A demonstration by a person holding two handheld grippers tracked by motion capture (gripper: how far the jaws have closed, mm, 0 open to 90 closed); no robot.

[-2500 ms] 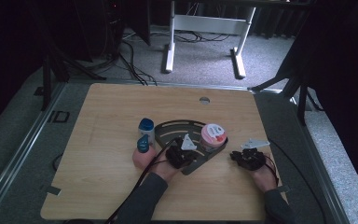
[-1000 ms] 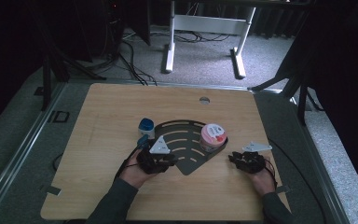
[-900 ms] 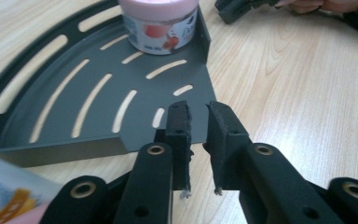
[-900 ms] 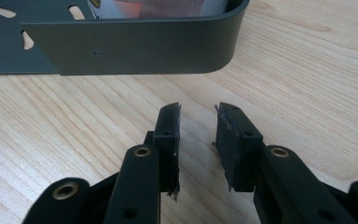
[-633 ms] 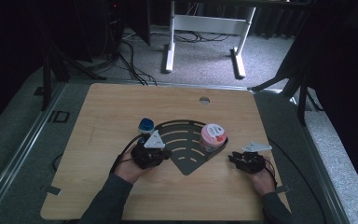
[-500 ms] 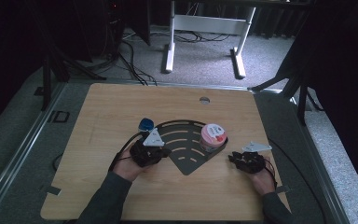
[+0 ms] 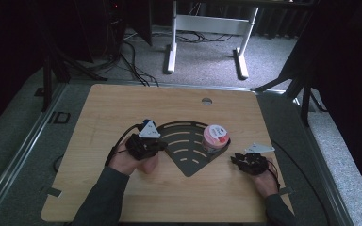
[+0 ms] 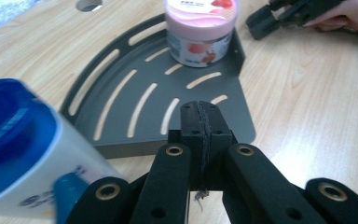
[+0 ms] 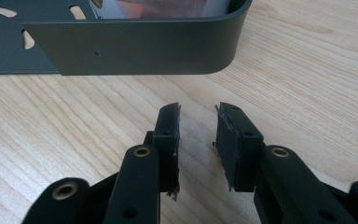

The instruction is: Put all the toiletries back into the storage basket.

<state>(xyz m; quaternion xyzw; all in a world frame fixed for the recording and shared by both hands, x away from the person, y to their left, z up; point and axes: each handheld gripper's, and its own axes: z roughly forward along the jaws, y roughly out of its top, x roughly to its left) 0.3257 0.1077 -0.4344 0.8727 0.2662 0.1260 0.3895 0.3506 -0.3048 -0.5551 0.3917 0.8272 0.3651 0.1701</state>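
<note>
Blue-capped bottle (image 8: 16, 154) stands on the tabletop (image 7: 99, 113) at left, just beside the near-left edge of the dark slotted corner shelf (image 8: 168, 102); in the left gripper view it sits off to the left of the jaws, not between them. Left gripper (image 8: 200, 116) has its jaws pressed together on nothing, tips over the shelf's near edge; risk: w/ jaws together it can't take the bottle, and a sideways swing of the hand would prob. knock the tall bottle over. Centre: shelf lies flat, slots open. Pink-lidded tub (image 7: 215, 137) stands upright in the shelf's right corner against the raised lip. Right gripper (image 9: 196, 128) rests low on the tabletop just near the shelf's right wall, jaws apart, empty; pushing fwd from here would likely shove the shelf & slide the tub.
</note>
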